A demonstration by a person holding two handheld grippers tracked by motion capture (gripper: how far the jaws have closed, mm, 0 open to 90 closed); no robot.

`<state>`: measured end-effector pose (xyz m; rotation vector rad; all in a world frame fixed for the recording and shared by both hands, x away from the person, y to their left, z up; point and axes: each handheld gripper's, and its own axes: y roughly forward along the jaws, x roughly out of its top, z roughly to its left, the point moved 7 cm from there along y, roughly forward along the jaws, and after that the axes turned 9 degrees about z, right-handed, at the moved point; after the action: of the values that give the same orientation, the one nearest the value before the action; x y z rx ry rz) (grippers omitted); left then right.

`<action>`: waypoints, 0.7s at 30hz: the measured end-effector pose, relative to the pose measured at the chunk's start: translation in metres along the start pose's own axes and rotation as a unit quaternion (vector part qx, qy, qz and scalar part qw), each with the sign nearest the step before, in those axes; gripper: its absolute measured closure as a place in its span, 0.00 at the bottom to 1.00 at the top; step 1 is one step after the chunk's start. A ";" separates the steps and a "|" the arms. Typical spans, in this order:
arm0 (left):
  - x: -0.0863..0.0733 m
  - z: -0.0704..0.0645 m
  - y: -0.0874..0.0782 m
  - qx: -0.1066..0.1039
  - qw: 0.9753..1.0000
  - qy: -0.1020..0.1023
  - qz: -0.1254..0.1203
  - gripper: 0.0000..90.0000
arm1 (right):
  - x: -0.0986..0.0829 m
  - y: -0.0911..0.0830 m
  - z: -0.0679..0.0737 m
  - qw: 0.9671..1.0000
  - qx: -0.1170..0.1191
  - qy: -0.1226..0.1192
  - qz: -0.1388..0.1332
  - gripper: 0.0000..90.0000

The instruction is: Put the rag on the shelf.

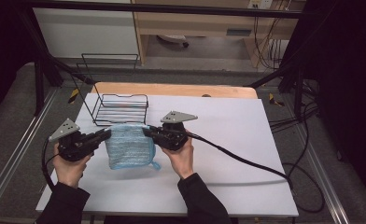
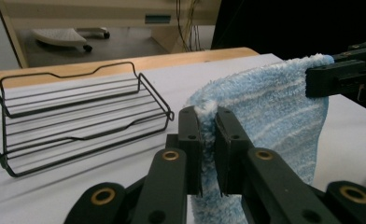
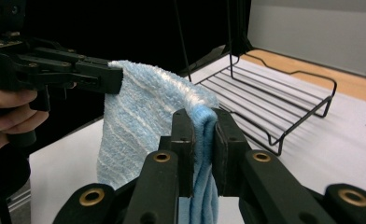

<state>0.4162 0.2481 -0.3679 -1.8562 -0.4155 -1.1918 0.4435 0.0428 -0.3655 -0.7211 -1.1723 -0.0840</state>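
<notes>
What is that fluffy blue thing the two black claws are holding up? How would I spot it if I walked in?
Look at the white table, near its front left, just in front of the black wire basket. There the left gripper and the right gripper each pinch a top corner of the light blue towel. It is the one soft, coloured thing there.

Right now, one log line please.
left hand-held gripper: shut on towel | right hand-held gripper: shut on towel | towel: lifted | rack: behind

High view looks down from 6 o'clock over the worktop (image 1: 228, 140); both gripper views sit super close behind their jaws, sharing the towel (image 1: 129, 145) and rack (image 1: 120, 109).
</notes>
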 end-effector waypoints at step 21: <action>0.048 0.010 -0.026 0.015 0.997 -0.001 -0.079 0.91 | 0.053 -0.014 0.017 0.997 -0.021 -0.030 -0.062 0.90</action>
<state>0.4279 0.2627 -0.3161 -1.8262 -0.5873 -1.2813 0.4457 0.0575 -0.3102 -0.6924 -1.2760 -0.1919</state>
